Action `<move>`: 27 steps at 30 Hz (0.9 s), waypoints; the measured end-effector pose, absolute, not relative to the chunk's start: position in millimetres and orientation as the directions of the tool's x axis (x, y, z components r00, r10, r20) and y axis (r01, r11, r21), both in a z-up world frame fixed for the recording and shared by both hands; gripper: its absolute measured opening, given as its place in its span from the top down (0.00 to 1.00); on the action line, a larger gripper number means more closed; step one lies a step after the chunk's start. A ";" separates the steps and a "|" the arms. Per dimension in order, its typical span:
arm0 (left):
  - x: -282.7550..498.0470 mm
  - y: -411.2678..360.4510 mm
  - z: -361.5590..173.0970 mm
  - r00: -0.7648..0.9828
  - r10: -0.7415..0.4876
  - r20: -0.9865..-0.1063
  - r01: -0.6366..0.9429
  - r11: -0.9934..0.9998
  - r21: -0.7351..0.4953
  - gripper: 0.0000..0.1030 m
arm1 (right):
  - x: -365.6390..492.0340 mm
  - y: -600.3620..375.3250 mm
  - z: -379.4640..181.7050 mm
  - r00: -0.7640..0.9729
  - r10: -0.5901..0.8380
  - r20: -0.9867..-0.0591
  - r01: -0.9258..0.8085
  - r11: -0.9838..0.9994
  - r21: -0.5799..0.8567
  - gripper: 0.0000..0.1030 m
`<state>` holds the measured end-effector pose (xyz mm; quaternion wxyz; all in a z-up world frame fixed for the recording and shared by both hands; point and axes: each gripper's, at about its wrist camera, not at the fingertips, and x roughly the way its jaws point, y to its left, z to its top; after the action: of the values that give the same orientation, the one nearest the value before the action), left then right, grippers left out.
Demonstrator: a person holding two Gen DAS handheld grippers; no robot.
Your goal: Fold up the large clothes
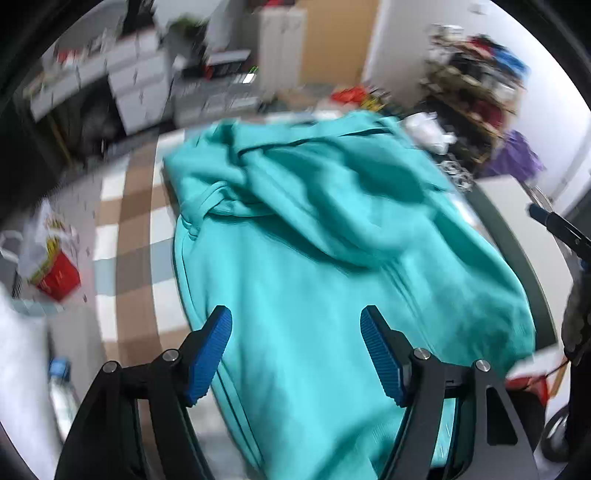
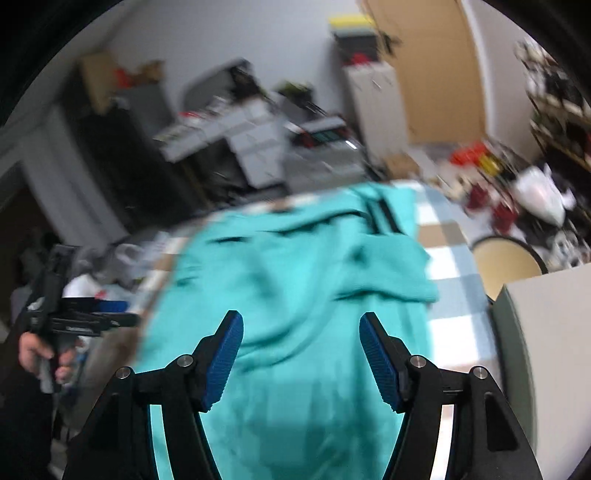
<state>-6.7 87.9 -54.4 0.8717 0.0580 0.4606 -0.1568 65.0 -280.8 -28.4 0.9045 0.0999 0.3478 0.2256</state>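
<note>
Both grippers wide, empty: left gripper (image 1: 295,354), right gripper (image 2: 301,360) above teal garment (image 1: 332,240).

We can read no text here; the red box (image 1: 59,278) left of the teal garment (image 1: 314,240) perhaps bears a yellow logo, blurred.

A tan door (image 2: 439,74) stood in the pale wall (image 2: 221,33). Left of the door were white cabinets (image 2: 376,99) and a cluttered desk (image 2: 221,129).
</note>
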 end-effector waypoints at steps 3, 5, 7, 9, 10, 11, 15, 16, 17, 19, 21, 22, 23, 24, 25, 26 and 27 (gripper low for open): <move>-67.7 86.4 -58.0 0.558 -0.200 -0.806 0.365 0.931 0.022 0.32 | 16.7 -247.4 -27.1 0.596 0.568 -0.568 -0.428 0.823 0.374 0.10; -73.8 90.7 -68.0 0.553 -0.185 -0.813 0.362 0.932 0.035 0.32 | -9.5 -215.3 -42.8 0.543 0.600 -0.588 -0.496 0.794 0.352 0.09; -91.4 92.7 -86.9 0.538 -0.162 -0.827 0.353 0.934 0.047 0.32 | -23.4 -189.8 -63.5 0.526 0.580 -0.622 -0.518 0.799 0.307 0.09; -95.8 93.7 -101.3 0.517 -0.133 -0.846 0.357 0.932 0.072 0.32 | -25.3 -175.4 -83.7 0.502 0.588 -0.634 -0.541 0.786 0.299 0.10; -97.6 94.6 -111.9 0.506 -0.110 -0.856 0.348 0.933 0.086 0.32 | -27.9 -165.6 -95.9 0.491 0.588 -0.642 -0.545 0.783 0.301 0.10; -96.1 95.7 -120.9 0.494 -0.091 -0.865 0.338 0.937 0.094 0.32 | -32.0 -163.9 -102.2 0.490 0.587 -0.644 -0.536 0.786 0.308 0.10; -86.0 95.0 -129.3 0.497 -0.063 -0.866 0.309 0.945 0.108 0.32 | -34.9 -158.6 -104.7 0.532 0.569 -0.627 -0.527 0.802 0.281 0.16; -84.9 93.1 -132.9 0.488 -0.058 -0.871 0.309 0.945 0.110 0.32 | -37.5 -161.2 -102.3 0.558 0.561 -0.611 -0.519 0.811 0.270 0.15; -81.1 88.2 -139.4 0.474 -0.032 -0.880 0.318 0.938 0.138 0.32 | -38.4 -162.1 -101.4 0.569 0.549 -0.612 -0.513 0.819 0.258 0.15; -78.6 81.1 -149.3 0.465 0.046 -0.884 0.323 0.921 0.217 0.32 | -34.7 -162.4 -106.3 0.552 0.544 -0.632 -0.508 0.820 0.262 0.15; -81.3 78.0 -149.8 0.490 0.096 -0.866 0.345 0.891 0.294 0.57 | -39.2 -163.2 -109.5 0.556 0.510 -0.657 -0.490 0.839 0.236 0.15; -81.6 82.0 -147.2 0.494 0.096 -0.864 0.337 0.895 0.292 0.68 | -37.9 -164.1 -111.8 0.557 0.492 -0.669 -0.481 0.848 0.224 0.15; -83.1 87.8 -147.5 0.492 0.092 -0.866 0.326 0.903 0.281 0.82 | -36.9 -165.0 -113.1 0.553 0.488 -0.676 -0.478 0.850 0.223 0.15; -83.3 97.8 -144.9 0.485 0.073 -0.871 0.310 0.918 0.249 0.84 | -36.6 -166.2 -113.6 0.547 0.492 -0.677 -0.478 0.848 0.230 0.15; -84.0 108.4 -142.7 0.479 0.041 -0.877 0.297 0.932 0.207 0.85 | -36.4 -166.5 -114.1 0.540 0.503 -0.675 -0.483 0.842 0.241 0.15; -84.2 122.4 -142.6 0.463 0.003 -0.886 0.281 0.948 0.150 0.88 | -36.9 -165.1 -114.2 0.529 0.518 -0.672 -0.497 0.831 0.250 0.15; -86.4 129.1 -145.6 0.453 -0.015 -0.892 0.265 0.957 0.118 0.88 | -37.1 -161.7 -115.5 0.515 0.532 -0.672 -0.513 0.820 0.255 0.15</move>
<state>-86.4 129.1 -145.6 0.8437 0.1207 0.5165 -0.0830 -37.1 -161.7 -115.5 0.8703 0.0118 0.3904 0.3001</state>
